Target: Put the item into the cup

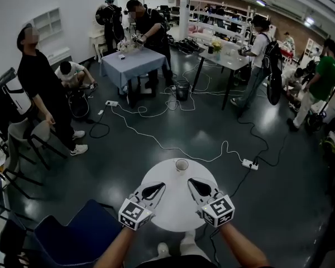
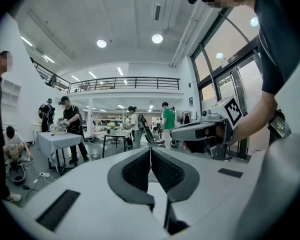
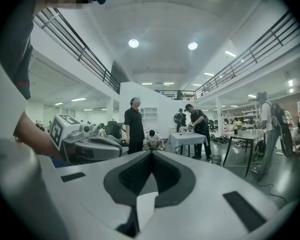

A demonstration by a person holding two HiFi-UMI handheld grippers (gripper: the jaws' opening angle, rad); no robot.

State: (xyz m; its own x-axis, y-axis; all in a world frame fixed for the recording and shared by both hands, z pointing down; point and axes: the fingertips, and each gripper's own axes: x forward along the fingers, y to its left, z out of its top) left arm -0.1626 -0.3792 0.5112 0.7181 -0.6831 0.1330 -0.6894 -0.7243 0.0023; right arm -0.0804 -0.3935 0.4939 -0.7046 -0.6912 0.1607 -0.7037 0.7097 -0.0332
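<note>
While left gripper (image 1: 156,188) and right gripper (image 1: 196,186) are hovering over the bench (image 1: 176,214), jaws clenched empty, pickup isn't begun. Only the cup (image 1: 181,164) is showing, so I'm guessing next: locate item, open jaws.

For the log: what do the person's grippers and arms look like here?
The left gripper and right gripper have pale grey shells with black, textured, wedge-shaped pads. Each carries a white cube printed with black square markers. Forearms are bare; the left gripper view shows a dark short sleeve and a dark wrist device.
</note>
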